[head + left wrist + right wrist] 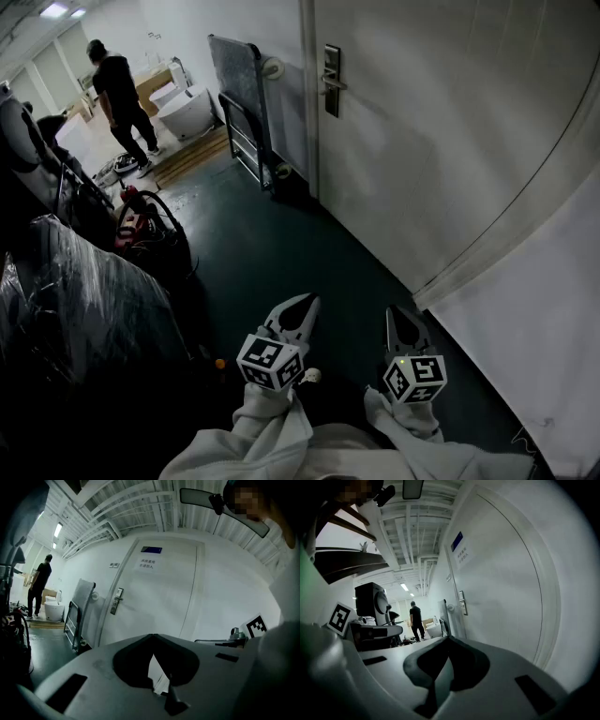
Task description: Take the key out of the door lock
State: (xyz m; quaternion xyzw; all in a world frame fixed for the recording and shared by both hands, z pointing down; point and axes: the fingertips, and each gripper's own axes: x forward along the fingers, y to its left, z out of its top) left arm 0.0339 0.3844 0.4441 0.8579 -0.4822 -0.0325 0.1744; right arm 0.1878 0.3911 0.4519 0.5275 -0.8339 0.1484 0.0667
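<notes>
Left tongs (306,302): jaws shut tip to tip, empty.
Right tongs (401,315): shut too, nothing held.
Door lock (332,81): well ahead; key too small to make out.
Next: step close, open one pair, meet the key squarely.

The right tongs (447,639) have their jaws closed tip to tip with nothing between them, well short of the door lock (461,603) on the white door (501,588). Just left of the lock leans a folded trolley (442,616). Farther left stands a person (415,619) in dark clothes.
</notes>
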